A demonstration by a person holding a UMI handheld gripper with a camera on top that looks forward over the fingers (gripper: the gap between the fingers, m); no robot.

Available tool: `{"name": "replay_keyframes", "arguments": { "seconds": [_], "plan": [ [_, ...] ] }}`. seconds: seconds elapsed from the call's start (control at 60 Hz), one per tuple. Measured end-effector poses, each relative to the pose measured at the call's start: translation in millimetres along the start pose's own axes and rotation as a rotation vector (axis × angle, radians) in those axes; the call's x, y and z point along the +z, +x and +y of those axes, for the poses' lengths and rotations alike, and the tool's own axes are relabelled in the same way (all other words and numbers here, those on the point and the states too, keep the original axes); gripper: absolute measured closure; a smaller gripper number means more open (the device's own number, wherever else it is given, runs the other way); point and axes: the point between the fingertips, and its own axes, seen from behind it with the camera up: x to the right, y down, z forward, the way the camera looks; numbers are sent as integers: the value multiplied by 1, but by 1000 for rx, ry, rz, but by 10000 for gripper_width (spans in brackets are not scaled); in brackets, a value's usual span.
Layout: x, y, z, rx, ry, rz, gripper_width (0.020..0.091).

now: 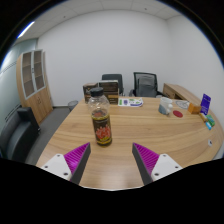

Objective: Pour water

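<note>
Bottle (100,119) stands upright on the wooden tabletop (150,128), toward its left edge and well in from the near edge; dark liquid inside, a yellow-and-red label round the body, a pale cap on top; it sits ahead of the fingers and a little left of the gap between them, touching neither.

Largest first: white walls close the room behind; a wooden cabinet (36,84) with glass doors stands against the left wall; the tabletop is long and rounded, light wood grain, running from the near edge away toward the far end; a black chair (17,133) sits off the left edge, two more office chairs (146,83) at the far end; a brown box (93,90) rests near the far left corner, its contents too small to tell.

Smaller items lie along the far right part of the tabletop: a flat printed sheet or packet (129,101) near the far edge; a clear cup or glass (166,104) beside it; a purple upright object (205,103) near the right edge; a small green item (209,122) just nearer than that; what the last two are cannot be made out.

Hand-held gripper (116,160): fingers spread wide, nothing between them but bare tabletop; magenta pads (77,156) face inward on each finger; tips hover over the near edge of the tabletop.
</note>
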Motion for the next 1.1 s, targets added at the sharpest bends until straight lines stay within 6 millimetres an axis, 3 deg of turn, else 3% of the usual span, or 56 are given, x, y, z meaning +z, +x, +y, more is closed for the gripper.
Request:
{"name": "replay_keyframes", "arguments": {
  "seconds": [0.083,0.217,0.35,0.4,0.45,0.517,0.583,0.717,0.833,0.933,1.1],
  "plan": [
    [35,-22,-16,22,35,10,243],
    [89,-36,-35,34,78,41,246],
    [131,-34,-49,28,122,81,259],
    [142,-32,-51,25,130,93,303],
    [151,-31,-53,22,139,94,413],
    [153,-31,-59,20,166,86,542],
    [154,-30,-62,5,181,88,572],
    [156,-26,-63,1,197,93,719],
    [158,-27,-70,-5,192,65,759],
    [154,-24,-99,35,227,21,759],
    [153,0,-182,275,307,-143,756]
  ]
}}
